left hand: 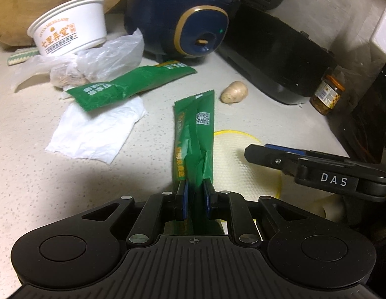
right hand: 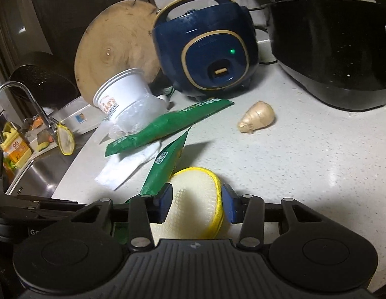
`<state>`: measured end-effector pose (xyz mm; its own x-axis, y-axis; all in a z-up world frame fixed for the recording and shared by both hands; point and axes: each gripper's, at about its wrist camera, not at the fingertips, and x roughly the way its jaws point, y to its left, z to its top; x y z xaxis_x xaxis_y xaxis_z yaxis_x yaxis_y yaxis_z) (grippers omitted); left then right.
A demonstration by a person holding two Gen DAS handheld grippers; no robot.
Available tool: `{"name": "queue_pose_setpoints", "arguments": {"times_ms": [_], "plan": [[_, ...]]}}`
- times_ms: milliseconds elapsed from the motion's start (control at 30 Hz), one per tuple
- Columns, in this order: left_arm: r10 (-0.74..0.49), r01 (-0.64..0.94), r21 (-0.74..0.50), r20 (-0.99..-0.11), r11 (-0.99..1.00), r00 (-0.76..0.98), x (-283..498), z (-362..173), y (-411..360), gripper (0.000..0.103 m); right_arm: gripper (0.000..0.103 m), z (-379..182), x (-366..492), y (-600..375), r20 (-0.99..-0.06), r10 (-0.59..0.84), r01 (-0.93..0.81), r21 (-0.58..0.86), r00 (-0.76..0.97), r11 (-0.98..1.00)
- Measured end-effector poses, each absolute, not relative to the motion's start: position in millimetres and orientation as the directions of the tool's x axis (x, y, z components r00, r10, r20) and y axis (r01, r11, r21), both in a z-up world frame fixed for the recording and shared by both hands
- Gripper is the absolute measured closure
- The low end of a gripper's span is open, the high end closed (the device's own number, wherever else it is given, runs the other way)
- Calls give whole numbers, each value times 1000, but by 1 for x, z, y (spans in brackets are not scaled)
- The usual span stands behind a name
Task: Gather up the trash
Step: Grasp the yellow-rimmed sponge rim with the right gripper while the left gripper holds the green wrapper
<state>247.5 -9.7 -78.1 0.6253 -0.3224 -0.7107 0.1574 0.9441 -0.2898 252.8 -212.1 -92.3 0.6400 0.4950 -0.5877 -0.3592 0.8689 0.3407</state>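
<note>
My left gripper [left hand: 195, 191] is shut on one end of a green snack wrapper [left hand: 194, 137], which sticks out forward above the counter; the right wrist view shows it too [right hand: 168, 164]. My right gripper [right hand: 197, 203] has its blue pads against both sides of a white mesh pad with a yellow rim [right hand: 193, 194], which bows up between them. A second green wrapper [left hand: 133, 87] lies on a crumpled white tissue [left hand: 98, 129]. Behind these are a clear plastic bag [left hand: 100, 57] and a white paper bowl [left hand: 70, 27].
A piece of ginger [right hand: 257, 117] lies on the speckled counter [right hand: 317, 162]. A blue rice cooker [right hand: 210, 47], a black appliance [right hand: 337, 49] and a round wooden board [right hand: 118, 42] stand at the back. A jar [left hand: 327, 94] is at the right, and a sink [right hand: 38, 174] at the left.
</note>
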Motion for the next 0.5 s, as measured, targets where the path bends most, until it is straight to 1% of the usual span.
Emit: {"name": "queue_pose_setpoints", "arguments": {"times_ms": [133,200,500], "plan": [[-310,135,-293,-710,947,632,244,-78,0,86,61,-98,257,-208,-601,525,-358,385,602,851],[-304,121,-298,-711,947,634,243,-77,5,86,60,-98,258,-203,-608,530,-364,386,591,848],[-281,85,-299,-707,950,650,224,-78,23,86,57,-92,254,-169,-641,486,-434,253,595,865]]}}
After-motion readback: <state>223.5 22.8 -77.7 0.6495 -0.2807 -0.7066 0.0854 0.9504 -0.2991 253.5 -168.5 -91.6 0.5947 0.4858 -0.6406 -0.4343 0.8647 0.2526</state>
